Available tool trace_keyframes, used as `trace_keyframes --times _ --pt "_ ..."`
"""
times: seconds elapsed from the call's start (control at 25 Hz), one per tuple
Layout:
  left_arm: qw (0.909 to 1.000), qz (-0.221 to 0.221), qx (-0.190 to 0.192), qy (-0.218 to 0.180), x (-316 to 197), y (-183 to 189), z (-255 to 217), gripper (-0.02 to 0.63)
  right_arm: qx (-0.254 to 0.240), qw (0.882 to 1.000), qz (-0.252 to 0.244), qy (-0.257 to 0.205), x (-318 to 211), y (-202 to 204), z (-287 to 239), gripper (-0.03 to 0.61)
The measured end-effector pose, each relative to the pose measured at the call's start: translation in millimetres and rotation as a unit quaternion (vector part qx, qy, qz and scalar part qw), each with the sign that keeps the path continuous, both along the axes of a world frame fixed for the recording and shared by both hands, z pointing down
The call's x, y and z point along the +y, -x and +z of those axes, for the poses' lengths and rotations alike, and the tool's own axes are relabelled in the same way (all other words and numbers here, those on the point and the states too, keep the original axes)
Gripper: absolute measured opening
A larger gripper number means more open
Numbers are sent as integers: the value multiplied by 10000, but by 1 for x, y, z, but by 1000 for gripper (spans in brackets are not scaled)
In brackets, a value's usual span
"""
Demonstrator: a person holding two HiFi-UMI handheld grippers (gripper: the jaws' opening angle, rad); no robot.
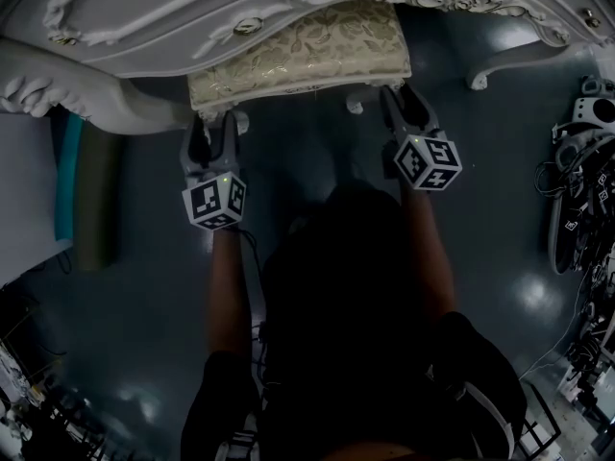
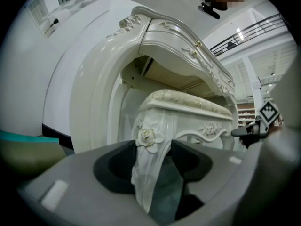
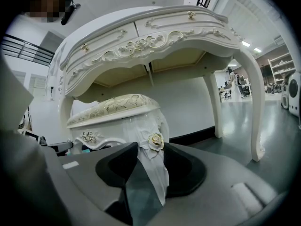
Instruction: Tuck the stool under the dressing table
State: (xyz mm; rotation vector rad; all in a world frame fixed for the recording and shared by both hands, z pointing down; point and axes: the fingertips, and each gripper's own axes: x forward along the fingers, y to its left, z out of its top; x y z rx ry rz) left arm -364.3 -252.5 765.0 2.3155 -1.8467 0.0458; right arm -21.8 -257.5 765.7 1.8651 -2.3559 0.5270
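Note:
The stool (image 1: 298, 51) has a gold-patterned cushion and white carved legs. It stands partly beneath the white ornate dressing table (image 1: 192, 12). My left gripper (image 1: 213, 125) is shut on the stool's near left leg (image 2: 149, 173), just below its carved rose. At the other corner my right gripper (image 1: 400, 96) is shut on the near right leg (image 3: 154, 171). In the right gripper view the cushion (image 3: 113, 106) sits under the table's drawer front (image 3: 141, 44). In the left gripper view the right gripper's marker cube (image 2: 267, 112) shows beyond the stool.
A curved table leg (image 1: 490, 70) stands on the dark glossy floor to the right of the stool. Teal and olive rolls (image 1: 91, 195) lie at the left. Cables and gear (image 1: 581, 190) crowd the right edge. A white wall is behind the table.

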Motion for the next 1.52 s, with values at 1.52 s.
trace_keyframes --times 1.52 --pt "9995 -249 171 64 3 9 -9 175 -6 9998 89 166 -7 3 5 117"
